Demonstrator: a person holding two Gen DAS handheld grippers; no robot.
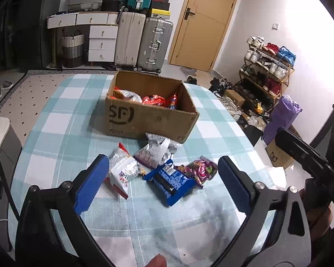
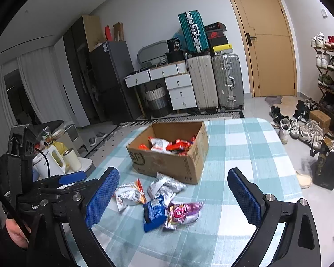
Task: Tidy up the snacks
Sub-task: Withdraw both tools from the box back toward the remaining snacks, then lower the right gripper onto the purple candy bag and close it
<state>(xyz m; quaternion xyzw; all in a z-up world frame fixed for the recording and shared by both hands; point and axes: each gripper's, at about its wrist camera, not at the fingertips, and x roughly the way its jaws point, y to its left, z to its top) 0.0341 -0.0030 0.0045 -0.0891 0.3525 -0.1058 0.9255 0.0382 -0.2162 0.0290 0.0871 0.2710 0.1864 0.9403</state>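
- Left hand-held gripper (image 1: 162, 182): pads spread wide, nothing between them, hovering above the loose pile.
- Right hand-held gripper (image 2: 173, 198): also spread, empty, above the same pile.
- Cardboard box (image 1: 149, 120) sits at the far middle of the desk (image 1: 55, 122), open top, already partly filled with red and orange packs.
- Four snacks are loose on the checked cloth just near of the box:
  - white-and-red packet (image 1: 122, 171) on the left
  - silver packet (image 1: 154, 151) touching or almost touching the box wall
  - blue packet (image 1: 169, 181) nearest me, middle
  - pink-purple packet (image 1: 201, 169) on the right, overlapping the blue one's edge
- My read: the box is the target and these four remain; next step is a pick.
- How I'd do it: 
  - take the blue packet with the left, pads across its short side, since it lies on top and clear on the near side
  - come down square; the crinkly film will likely slide if pinched at a corner
  - take the pink-purple one with the right only once the blue is off it
  - lift over the box rim and release low, so nothing bounces out
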